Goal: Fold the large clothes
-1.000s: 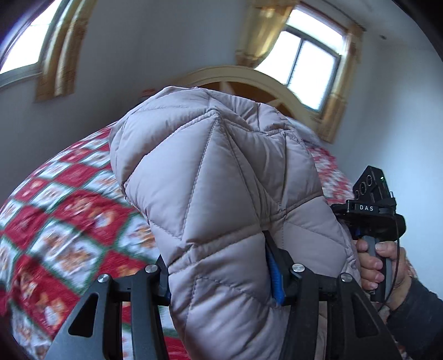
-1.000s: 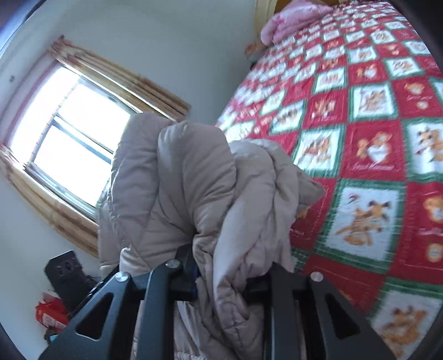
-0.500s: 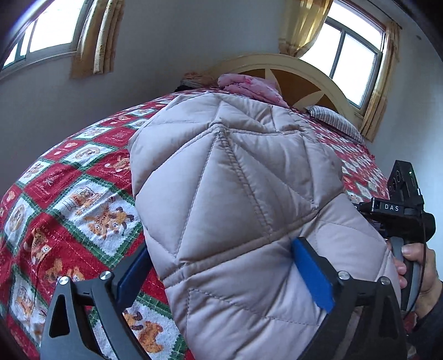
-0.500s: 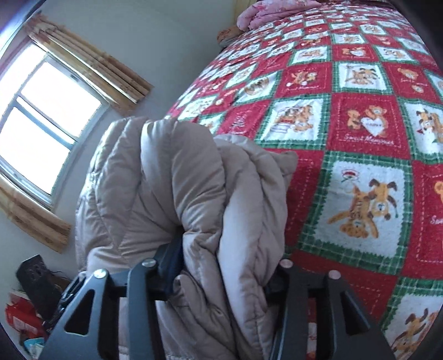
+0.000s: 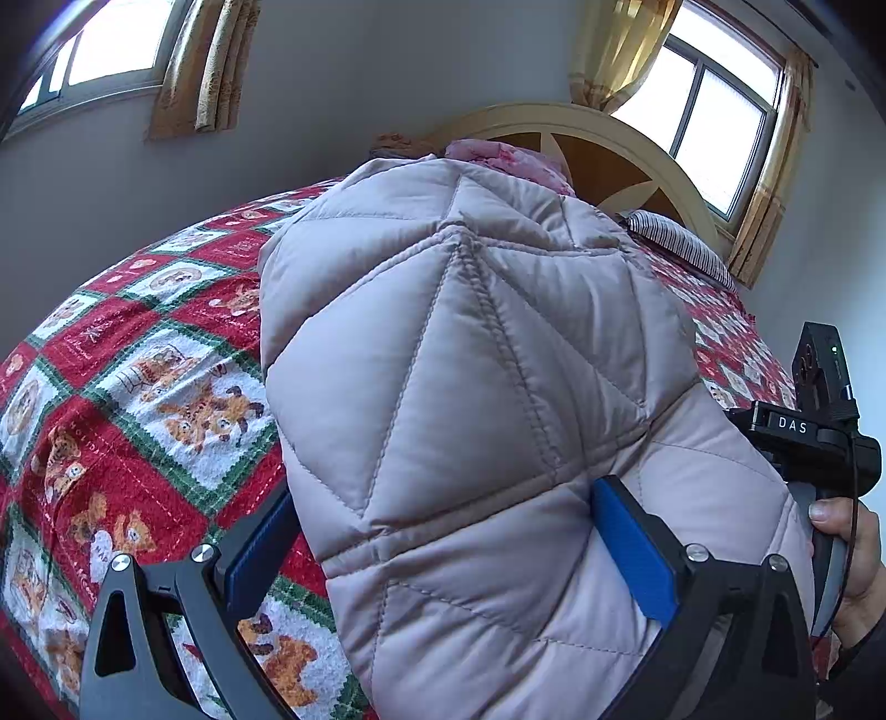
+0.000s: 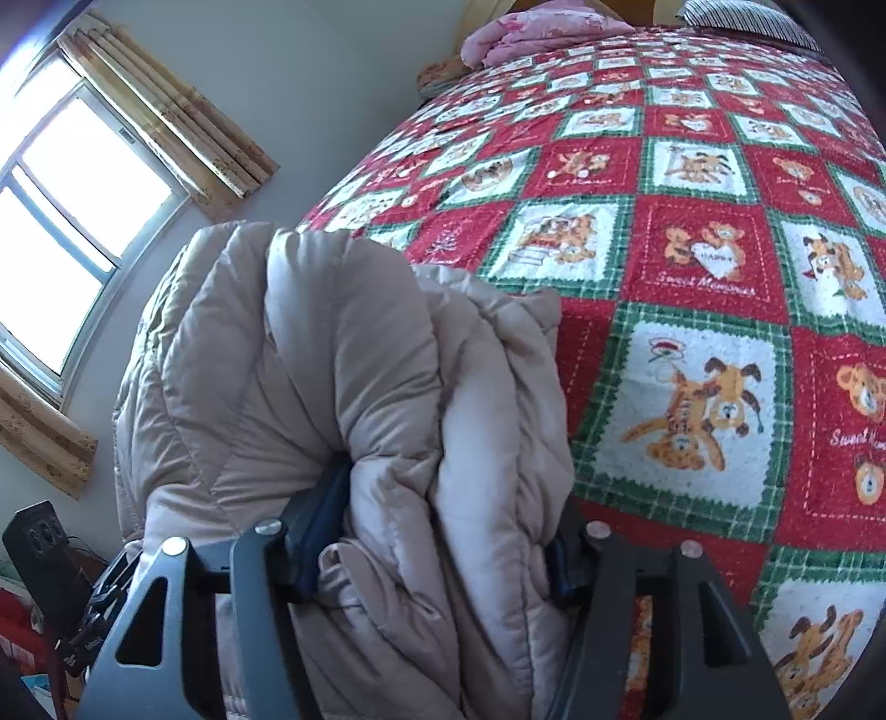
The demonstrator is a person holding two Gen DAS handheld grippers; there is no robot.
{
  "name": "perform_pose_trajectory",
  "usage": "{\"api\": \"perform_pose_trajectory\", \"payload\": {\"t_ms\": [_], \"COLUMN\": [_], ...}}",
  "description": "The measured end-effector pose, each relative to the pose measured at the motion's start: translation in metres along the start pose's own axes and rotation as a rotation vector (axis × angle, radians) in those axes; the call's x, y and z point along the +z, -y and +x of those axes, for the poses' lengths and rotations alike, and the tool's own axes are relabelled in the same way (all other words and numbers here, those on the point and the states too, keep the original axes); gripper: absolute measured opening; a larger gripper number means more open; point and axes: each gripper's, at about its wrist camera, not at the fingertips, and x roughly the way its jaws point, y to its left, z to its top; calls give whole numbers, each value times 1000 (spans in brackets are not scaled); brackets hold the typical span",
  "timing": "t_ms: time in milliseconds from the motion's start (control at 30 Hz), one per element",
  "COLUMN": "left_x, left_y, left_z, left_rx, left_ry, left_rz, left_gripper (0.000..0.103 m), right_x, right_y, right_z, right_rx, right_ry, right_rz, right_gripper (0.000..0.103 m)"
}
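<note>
Spread left gripper point(image 5: 443, 554) fingers are flanking the beige quilted puffer jacket point(image 5: 476, 399); the right gripper point(image 6: 443, 548) is pinching its bunched folds. Only the left view is showing "DAS"; the right, the red patchwork bedspread point(image 6: 714, 243) reading "Sweet Memories".

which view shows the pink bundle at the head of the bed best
The right wrist view: the pink bundle lies in full sight on the bedspread. In the left wrist view only its top peeks over the padded coat.

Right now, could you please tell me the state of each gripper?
Left gripper: jaws spread wide around the quilted jacket, not clamped.
Right gripper: shut on a thick bunch of the jacket.
</note>
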Motion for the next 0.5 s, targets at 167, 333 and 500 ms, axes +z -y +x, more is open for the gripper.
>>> {"api": "perform_pose_trajectory", "payload": {"t_ms": [167,333,500], "left_x": [-4,-6,-5], "left_y": [0,0,0], "left_z": [2,3,3], "left_rx": [-3,-2,4], "left_ry": [3,-1,-6], "left_rz": [-6,-13,-13], "left_gripper": [102,102,102], "right_x": [-2,-1,-2], "right_y": [-2,-3,-6], "right_z": [-2,0,0], "right_rx": [-29,-54,-91], "right_ry": [5,-2,2], "right_rz": [-19,-26,-44], "right_gripper": [64,66,68]}}
